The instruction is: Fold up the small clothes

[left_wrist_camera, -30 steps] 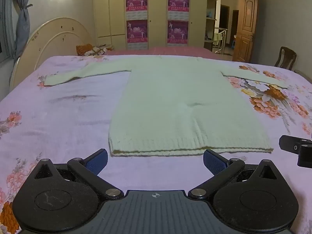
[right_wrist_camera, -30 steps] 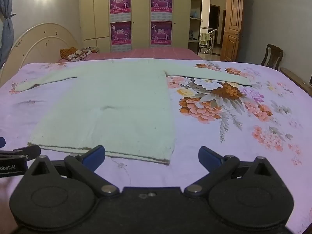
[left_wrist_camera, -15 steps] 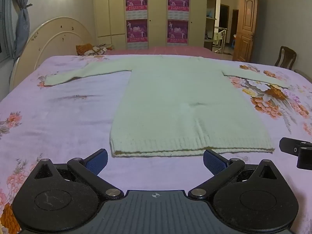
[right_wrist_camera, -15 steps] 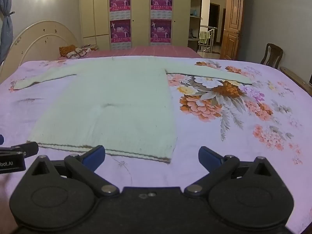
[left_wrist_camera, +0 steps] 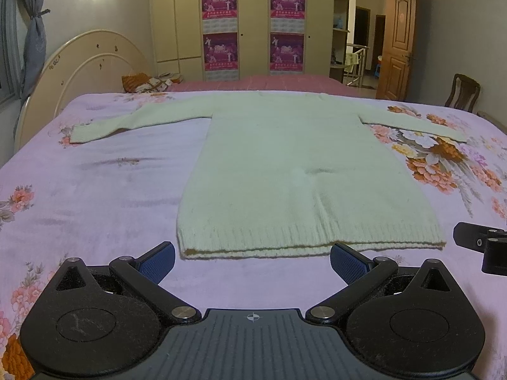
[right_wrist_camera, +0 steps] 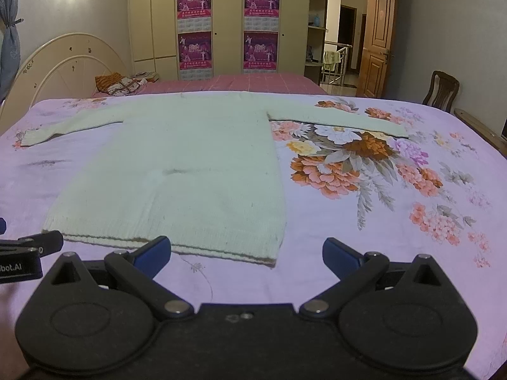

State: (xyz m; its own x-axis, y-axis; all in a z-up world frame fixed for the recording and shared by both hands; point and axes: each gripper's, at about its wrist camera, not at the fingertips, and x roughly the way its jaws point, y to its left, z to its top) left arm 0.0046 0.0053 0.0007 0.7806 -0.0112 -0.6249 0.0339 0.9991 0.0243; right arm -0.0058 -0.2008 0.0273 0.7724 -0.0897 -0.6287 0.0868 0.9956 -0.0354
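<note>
1. Both tools hover with jaws spread wide: left gripper (left_wrist_camera: pixel 252 261) faces the hem's left half, right gripper (right_wrist_camera: pixel 245 255) its right corner.
2. Pale green sweater (left_wrist_camera: pixel 294 171) lies flat on the floral bedspread (right_wrist_camera: pixel 364 209), sleeves outstretched.
3. Pads seem just short of the hem.

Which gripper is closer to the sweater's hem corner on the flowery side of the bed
Right. The right gripper sits just short of that hem corner; the left gripper faces the hem's other half, farther along.
</note>
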